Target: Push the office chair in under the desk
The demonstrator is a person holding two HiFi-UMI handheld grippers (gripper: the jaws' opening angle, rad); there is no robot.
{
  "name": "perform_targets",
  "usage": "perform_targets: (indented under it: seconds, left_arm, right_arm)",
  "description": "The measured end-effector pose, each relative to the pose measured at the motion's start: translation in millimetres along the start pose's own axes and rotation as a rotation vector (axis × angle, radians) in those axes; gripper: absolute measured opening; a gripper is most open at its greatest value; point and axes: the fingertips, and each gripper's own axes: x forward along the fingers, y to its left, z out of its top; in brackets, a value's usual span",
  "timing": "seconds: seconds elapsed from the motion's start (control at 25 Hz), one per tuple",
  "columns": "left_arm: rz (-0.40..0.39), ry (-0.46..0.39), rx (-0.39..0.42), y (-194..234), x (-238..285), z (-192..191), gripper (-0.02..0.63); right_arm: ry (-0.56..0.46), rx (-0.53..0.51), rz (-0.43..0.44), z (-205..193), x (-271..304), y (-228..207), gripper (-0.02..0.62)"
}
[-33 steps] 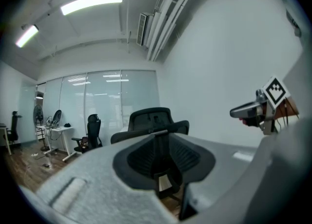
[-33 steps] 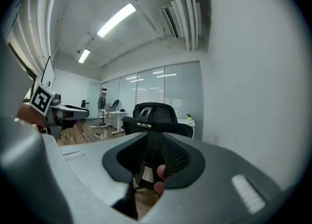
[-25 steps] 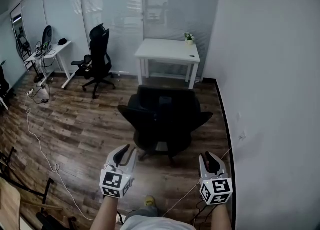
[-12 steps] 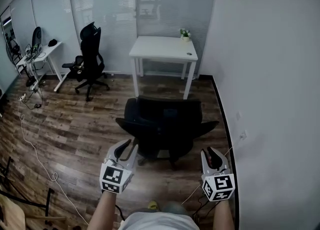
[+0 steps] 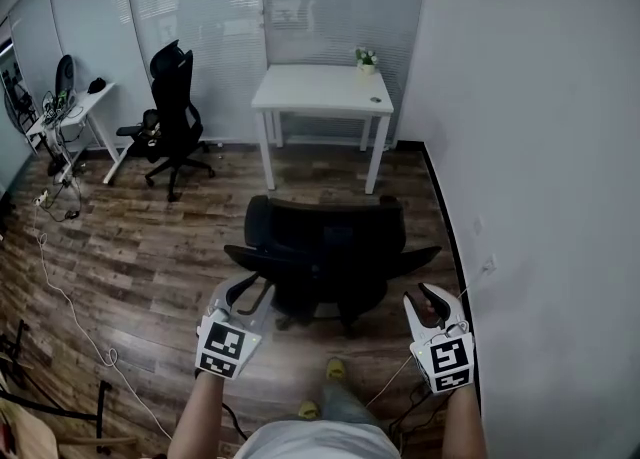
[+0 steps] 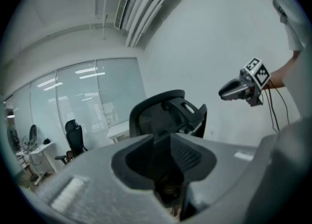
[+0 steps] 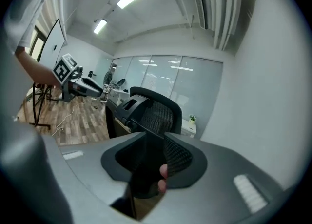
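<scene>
The black office chair (image 5: 325, 247) stands on the wood floor with its back toward me, short of the white desk (image 5: 322, 90) against the glass partition. My left gripper (image 5: 248, 293) hovers just behind the chair's left armrest. My right gripper (image 5: 432, 303) hangs behind the right armrest. Both sets of jaws are opening, with nothing between them, and neither touches the chair. The left gripper view shows the chair back (image 6: 165, 113) ahead and the right gripper (image 6: 240, 89) off to the right. From the right gripper view, the mesh back (image 7: 152, 113) fills the space ahead.
A small potted plant (image 5: 367, 58) sits on the white desk. A second black chair (image 5: 170, 112) and another desk (image 5: 72, 112) stand at the back left. Cables (image 5: 70, 292) trail over the floor on the left. A white wall (image 5: 540, 197) runs close along the right.
I have stepped forward, so both grippers are closer to the chair's back and armrests. Their jaws stand a little wider apart. The chair looks to be in the same place.
</scene>
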Motion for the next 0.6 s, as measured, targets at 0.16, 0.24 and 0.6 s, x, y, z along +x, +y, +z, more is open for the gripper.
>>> perform_targets:
  seconds: [0.16, 0.24, 0.6]
  left_arm:
    - [-0.032, 0.041, 0.055, 6.4, 27.8, 0.7, 0.113]
    - [-0.055, 0.084, 0.127, 6.3, 42.5, -3.7, 0.128]
    - [-0.191, 0.273, 0.404, 9.0, 91.5, -28.5, 0.151]
  right_arm:
    - [0.039, -0.089, 0.044, -3.9, 27.6, -11.3, 0.097]
    - [0.059, -0.146, 0.067, -5.2, 42.7, -16.8, 0.097]
    - [0.163, -0.369, 0.179, -18.3, 98.9, -35.6, 0.107]
